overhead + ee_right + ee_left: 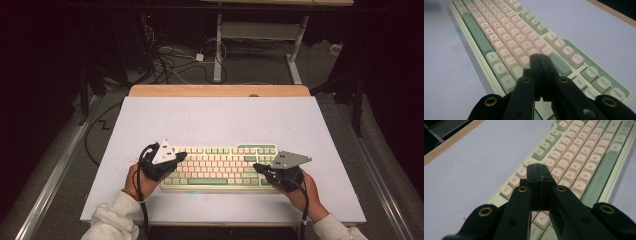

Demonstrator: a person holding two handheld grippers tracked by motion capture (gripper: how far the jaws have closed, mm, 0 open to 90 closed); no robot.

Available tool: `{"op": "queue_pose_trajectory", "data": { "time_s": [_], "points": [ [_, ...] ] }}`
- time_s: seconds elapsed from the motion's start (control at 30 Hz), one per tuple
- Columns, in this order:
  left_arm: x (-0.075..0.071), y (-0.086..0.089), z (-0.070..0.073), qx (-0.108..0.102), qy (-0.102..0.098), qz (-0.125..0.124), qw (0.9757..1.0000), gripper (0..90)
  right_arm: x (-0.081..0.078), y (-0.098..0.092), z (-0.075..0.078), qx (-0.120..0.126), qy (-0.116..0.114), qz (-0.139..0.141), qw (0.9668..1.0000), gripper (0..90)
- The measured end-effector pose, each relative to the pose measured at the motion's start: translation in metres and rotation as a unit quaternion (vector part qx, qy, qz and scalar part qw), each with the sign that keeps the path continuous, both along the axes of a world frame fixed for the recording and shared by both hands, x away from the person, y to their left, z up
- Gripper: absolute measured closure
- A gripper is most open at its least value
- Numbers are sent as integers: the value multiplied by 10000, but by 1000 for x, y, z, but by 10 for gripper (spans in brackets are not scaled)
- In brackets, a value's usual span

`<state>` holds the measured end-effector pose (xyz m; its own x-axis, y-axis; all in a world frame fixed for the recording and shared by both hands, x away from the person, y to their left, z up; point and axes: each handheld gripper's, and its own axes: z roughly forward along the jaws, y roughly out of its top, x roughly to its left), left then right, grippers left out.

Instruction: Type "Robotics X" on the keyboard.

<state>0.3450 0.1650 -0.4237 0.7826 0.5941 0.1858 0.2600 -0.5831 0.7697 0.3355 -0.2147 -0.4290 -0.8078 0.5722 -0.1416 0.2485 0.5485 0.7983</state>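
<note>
On the pale table, both my claws clenched over the keyboard.

Nearest me, my left gripper has its jaws pressed together with nothing between, tips above the keyboard's left end near the number row. My right gripper, likewise clamped on nothing, hangs over the right end by the enter key. Beyond the keyboard lies bare tabletop, then its wooden far edge.

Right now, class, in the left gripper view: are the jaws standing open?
No: the left gripper has its two black jaws pressed flat together, nothing between them, above the keyboard.
</note>
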Motion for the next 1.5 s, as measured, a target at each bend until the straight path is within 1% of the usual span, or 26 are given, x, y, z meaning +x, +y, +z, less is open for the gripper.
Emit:
{"op": "queue_pose_trajectory", "data": {
  "time_s": [0.03, 0.23, 0.37, 0.4, 0.47, 0.63, 0.7, 0.87, 0.93, 0.97, 1.07, 1.2, 1.27, 1.33, 1.37, 1.43, 1.47, 1.5],
  "points": [
    [-2, 2, 0, -18, -12, -2, 10000, 876, 0, 0, 1, 39, 13, -22, 10000, 900],
    [-13, 15, -5, -89, -63, 65, 9999, 876, 4, 7, 5, 37, -55, 24, 10000, 900],
    [-20, 24, -10, -138, -38, 127, 9998, 876, 9, 11, 7, 74, -96, -6, 9999, 900],
    [-21, 25, -11, -134, -37, 150, 9998, 876, 11, 13, 7, 81, -74, -19, 9999, 900],
    [-24, 28, -14, -121, -30, 177, 9998, 876, 14, 17, 6, 22, -71, 43, 10000, 900],
    [-30, 38, -16, -252, 17, 281, 9993, 876, 20, 34, 3, -34, -14, 134, 9999, 900],
    [-32, 41, -18, -231, 32, 320, 9992, 876, 22, 42, 1, -98, -13, 215, 9997, 900],
    [-33, 48, -21, -247, 80, 413, 9988, 876, 28, 57, -4, -226, 63, 305, 9993, 900],
    [-33, 49, -22, -234, 87, 421, 9988, 876, 30, 63, -6, -259, 83, 282, 9992, 900],
    [-33, 49, -22, -203, 86, 425, 9989, 876, 31, 64, -7, -303, 57, 311, 9990, 900],
    [-32, 51, -23, -209, 107, 448, 9987, 876, 35, 69, -8, -340, 135, 260, 9990, 900],
    [-32, 51, -23, -222, 107, 441, 9987, 876, 38, 77, -11, -430, 172, 335, 9984, 900],
    [-32, 52, -22, -233, 112, 432, 9987, 876, 39, 81, -13, -518, 196, 353, 9978, 900],
    [-32, 51, -22, -196, 118, 411, 9989, 876, 41, 84, -16, -592, 246, 266, 9976, 900],
    [-32, 51, -22, -190, 123, 403, 9989, 876, 43, 85, -16, -566, 267, 240, 9978, 900],
    [-33, 50, -22, -183, 127, 384, 9990, 876, 44, 86, -16, -577, 294, 228, 9976, 900],
    [-33, 50, -22, -172, 127, 376, 9991, 876, 45, 87, -16, -611, 258, 260, 9975, 900],
    [-33, 50, -22, -175, 132, 364, 9991, 876, 45, 88, -15, -623, 268, 238, 9974, 900]
  ]
}}
